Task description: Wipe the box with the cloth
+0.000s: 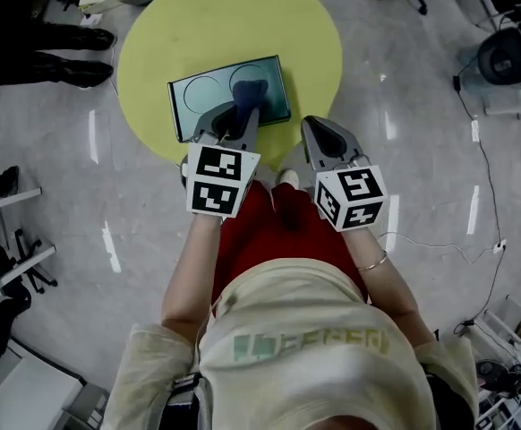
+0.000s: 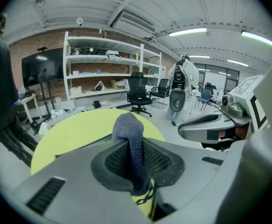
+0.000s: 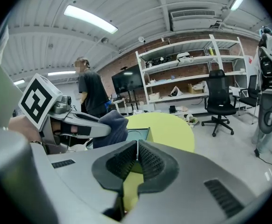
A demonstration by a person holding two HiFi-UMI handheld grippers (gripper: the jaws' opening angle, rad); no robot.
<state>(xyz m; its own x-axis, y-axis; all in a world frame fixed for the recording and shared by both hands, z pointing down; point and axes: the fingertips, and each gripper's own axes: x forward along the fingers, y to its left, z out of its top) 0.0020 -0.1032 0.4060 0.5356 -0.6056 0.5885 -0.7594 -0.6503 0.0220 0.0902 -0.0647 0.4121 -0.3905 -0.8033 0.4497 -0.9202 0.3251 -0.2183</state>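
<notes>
On the round yellow bench [image 1: 207, 25], the box [image 1: 202, 101] is seen lying flat, its dark lid facing up, somewhat nearer the person's side than the middle. The left hand-held gripper [image 1: 240, 116] is clamped on the cloth [image 1: 247, 92], a grey-blue wad pinched between the jaws so that a rounded bulge stands out beyond the tips. The wad is held over the right part of the box; whether it is pressed against the lid cannot be told. The right hand-held gripper [image 1: 319, 137] is held off to the side near the bench's front edge, its jaws brought together on nothing and apart from the box.

Two risks are judged likely. Since the box is not braced by anything, it may be pushed across the smooth bench, or turned, once wiping strokes are pressed into it. Since only a narrow fold of cloth is gripped, the wad may be dragged out of the jaws by friction, or hard jaw tips may be scraped on the lid.
</notes>
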